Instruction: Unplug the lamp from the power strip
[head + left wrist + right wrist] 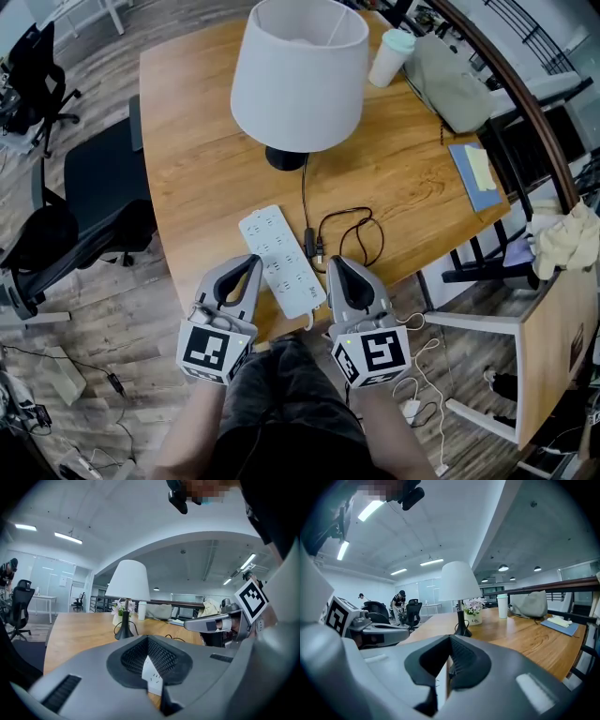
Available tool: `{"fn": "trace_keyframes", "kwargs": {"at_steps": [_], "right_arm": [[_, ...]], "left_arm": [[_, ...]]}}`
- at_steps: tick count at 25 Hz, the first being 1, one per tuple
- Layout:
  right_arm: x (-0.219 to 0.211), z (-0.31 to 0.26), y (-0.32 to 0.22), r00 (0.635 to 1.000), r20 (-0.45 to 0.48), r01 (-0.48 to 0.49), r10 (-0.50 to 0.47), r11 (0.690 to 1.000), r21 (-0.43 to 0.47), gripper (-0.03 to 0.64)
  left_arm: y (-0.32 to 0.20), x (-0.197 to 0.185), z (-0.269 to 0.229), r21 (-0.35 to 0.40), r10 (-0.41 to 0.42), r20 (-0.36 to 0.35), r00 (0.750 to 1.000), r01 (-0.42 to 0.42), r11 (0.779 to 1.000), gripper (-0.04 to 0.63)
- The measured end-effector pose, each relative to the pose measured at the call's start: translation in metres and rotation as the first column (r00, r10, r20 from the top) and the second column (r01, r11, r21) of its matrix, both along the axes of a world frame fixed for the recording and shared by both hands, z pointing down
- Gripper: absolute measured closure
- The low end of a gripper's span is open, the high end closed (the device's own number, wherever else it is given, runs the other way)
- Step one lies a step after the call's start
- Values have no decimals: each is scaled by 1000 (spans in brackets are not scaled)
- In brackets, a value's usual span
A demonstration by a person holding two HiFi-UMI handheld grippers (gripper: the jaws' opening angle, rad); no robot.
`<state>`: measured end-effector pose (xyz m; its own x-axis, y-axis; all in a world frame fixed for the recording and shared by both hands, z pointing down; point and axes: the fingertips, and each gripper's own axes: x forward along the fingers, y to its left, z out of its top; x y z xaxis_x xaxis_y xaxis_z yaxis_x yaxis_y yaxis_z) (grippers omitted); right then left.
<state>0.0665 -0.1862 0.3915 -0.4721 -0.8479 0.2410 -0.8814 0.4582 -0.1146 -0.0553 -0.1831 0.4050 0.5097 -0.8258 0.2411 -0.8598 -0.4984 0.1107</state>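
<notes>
Two claws are seen at the lower centre of the head view, one on each side of the white power strip (281,262), which lies on the wooden desk (206,169) near its lower edge. The left claw (251,260) is set just left of the strip, jaws together, nothing gripped; a sliver of the white strip is seen through the pocket between its pads in the left gripper view. The right claw (336,262) is set just right of the strip, jaws closed to a thin slit, nothing seen clamped. Its tip is placed just beside the end of the lamp's black cord (305,202) at the strip's right edge; contact cannot be told, nor whether the plug is seated. The lamp (300,75) stands upright at upper centre, white shade over a black base (286,157). Cord slack is looped just right of the strip. A cup (392,56), grey bag (450,80) and blue notebook (473,176) are placed at upper right.
</notes>
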Motion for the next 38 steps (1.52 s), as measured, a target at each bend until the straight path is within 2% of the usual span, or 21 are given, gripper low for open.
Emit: {"fn": "trace_keyframes", "kwargs": {"at_steps": [8, 17, 30, 38], "right_arm": [[-1, -31, 4, 999, -14, 37, -37, 998, 55, 609], [-12, -55, 5, 997, -8, 79, -79, 993, 89, 609], [-14, -86, 9, 995, 5, 97, -98, 986, 139, 609], [-15, -96, 13, 995, 7, 96, -98, 984, 152, 609]], "left_arm": [[0, -14, -27, 50, -54, -21, 998, 55, 997, 598], [-1, -22, -58, 76, -78, -49, 996, 82, 994, 598], [0, -24, -88, 130, -69, -70, 995, 78, 988, 598], [4, -23, -95, 131, -66, -81, 995, 76, 988, 598]]}}
